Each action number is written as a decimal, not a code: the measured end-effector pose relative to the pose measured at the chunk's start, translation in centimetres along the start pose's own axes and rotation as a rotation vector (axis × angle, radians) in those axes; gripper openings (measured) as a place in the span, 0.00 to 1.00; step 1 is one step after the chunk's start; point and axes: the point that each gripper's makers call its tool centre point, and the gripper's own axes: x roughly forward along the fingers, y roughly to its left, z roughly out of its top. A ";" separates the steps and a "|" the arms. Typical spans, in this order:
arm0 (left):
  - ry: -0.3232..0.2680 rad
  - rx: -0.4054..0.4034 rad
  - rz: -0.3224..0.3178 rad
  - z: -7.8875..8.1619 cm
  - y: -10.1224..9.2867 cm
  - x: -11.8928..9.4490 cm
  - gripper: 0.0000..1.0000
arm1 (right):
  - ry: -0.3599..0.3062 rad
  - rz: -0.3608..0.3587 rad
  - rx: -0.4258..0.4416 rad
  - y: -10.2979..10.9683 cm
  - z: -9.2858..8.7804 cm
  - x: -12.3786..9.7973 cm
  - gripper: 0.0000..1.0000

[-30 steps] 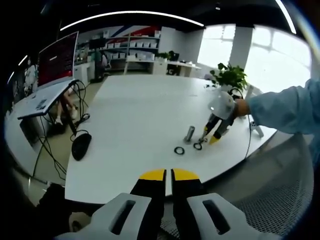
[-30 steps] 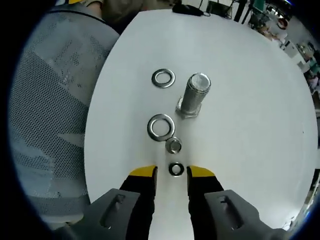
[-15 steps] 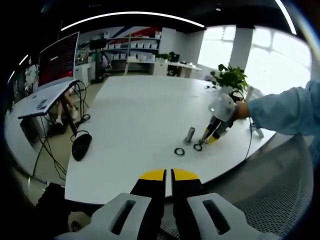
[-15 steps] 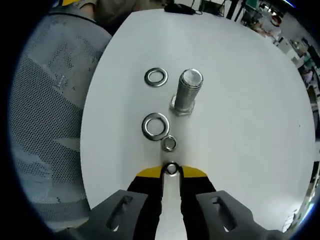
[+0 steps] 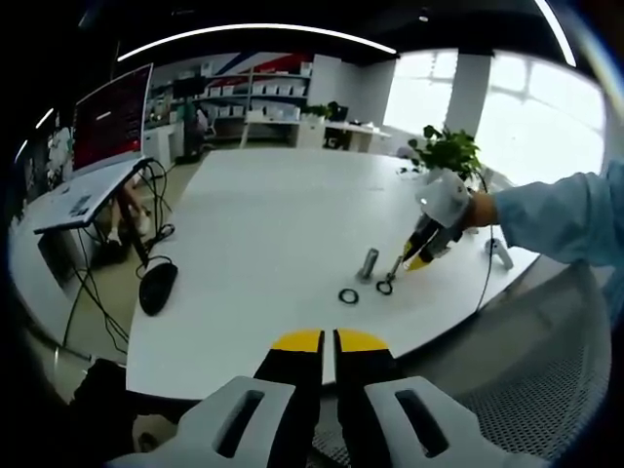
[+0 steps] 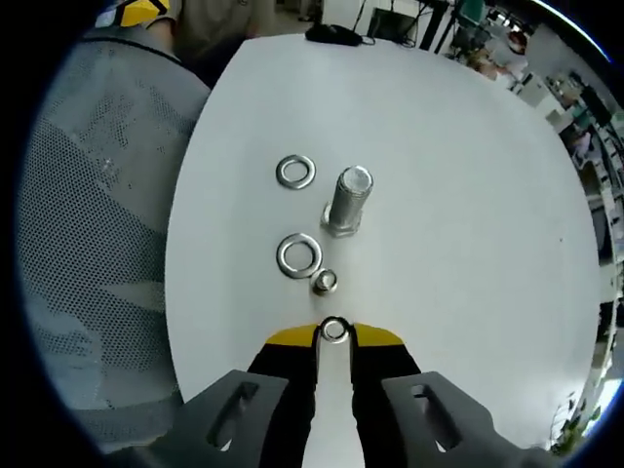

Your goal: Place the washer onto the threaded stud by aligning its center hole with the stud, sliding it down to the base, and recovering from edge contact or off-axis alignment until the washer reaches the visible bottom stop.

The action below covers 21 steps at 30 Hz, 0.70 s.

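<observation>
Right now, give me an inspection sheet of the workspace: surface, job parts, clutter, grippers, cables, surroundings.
Surface: white table, bare around the parts.
Job's things: threaded stud upright on the table; small washer pinched between the right gripper's jaws; two large washers flat beside the stud; small nut near the closer washer.
Clutter: black mouse near the table's edge.
Grippers: right gripper shut on the small washer, short of the stud; left gripper shut, holding nothing, back from the table's edge.
Cables: bundle hanging beside the side desk.
Surroundings: mesh chair, potted plant, shelving.
</observation>
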 end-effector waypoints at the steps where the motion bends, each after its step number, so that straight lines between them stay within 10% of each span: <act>1: 0.001 0.000 0.000 0.0 0.0 0.0 0.01 | -0.005 -0.002 0.005 0.0 0.1 -0.2 0.13; 21: 0.018 0.005 -0.006 -0.3 -0.1 0.0 0.01 | -0.127 -0.056 0.034 0.2 3.1 -3.9 0.13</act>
